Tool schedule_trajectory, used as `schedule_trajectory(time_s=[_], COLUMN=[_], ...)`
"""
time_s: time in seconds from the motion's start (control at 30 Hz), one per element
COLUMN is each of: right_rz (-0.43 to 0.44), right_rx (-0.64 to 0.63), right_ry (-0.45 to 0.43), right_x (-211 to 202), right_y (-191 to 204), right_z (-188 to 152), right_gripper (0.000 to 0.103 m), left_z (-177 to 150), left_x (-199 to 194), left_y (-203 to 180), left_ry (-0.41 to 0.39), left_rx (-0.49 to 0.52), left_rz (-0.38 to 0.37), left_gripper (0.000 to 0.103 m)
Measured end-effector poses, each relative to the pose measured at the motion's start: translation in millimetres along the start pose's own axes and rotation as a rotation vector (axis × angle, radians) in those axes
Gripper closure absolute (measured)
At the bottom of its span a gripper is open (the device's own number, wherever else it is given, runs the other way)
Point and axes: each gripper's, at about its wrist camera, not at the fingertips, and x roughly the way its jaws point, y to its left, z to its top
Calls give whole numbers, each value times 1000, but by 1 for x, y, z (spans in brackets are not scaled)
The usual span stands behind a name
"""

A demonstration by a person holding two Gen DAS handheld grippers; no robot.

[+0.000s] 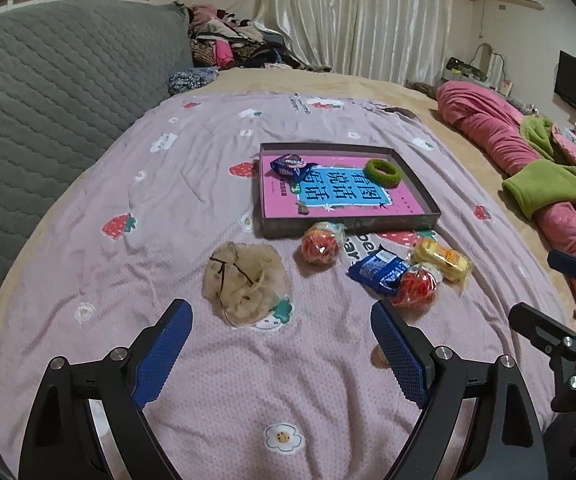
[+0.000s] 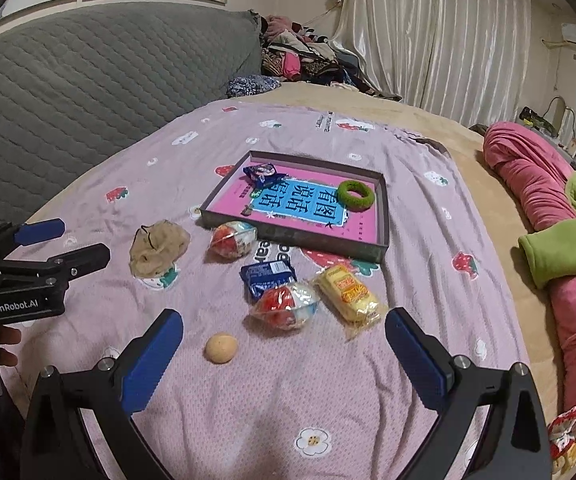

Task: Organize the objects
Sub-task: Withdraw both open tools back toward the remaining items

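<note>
A shallow grey tray [image 1: 271, 188] [image 2: 382, 216] with a pink book inside holds a blue snack packet [image 1: 290, 166] [image 2: 263, 174] and a green scrunchie [image 1: 383, 172] [image 2: 355, 195]. In front of it on the pink blanket lie a beige hair net [image 1: 243, 284] [image 2: 159, 247], two red-and-white packets [image 1: 322, 242] [image 2: 285, 306], a blue packet [image 1: 380, 270] [image 2: 267, 276], a yellow cake packet [image 1: 442, 258] [image 2: 348, 294] and an egg [image 2: 219, 347]. My left gripper [image 1: 281, 332] is open and empty, just short of the hair net. My right gripper [image 2: 283, 340] is open and empty, around the egg's near side.
A grey quilted headboard [image 1: 47, 100] runs along the left. A pink and green garment [image 1: 536, 160] [image 2: 548, 220] lies on the right of the bed. Clothes are piled at the back [image 1: 227, 44]. A small red-and-white wrapper [image 2: 564, 436] lies at the right edge.
</note>
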Motion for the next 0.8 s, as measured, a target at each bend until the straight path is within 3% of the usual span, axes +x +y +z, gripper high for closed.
schedule_trajectory(time_s=[0.8], right_rz=[-12], right_rx=[-11], right_ry=[25], right_x=[17], right_y=[10], right_z=[-42], right_gripper=[1], left_z=[-41], left_x=[22], left_y=[13], left_ry=[-7], left_rx=[-13], left_rz=[-6], left_gripper=[12])
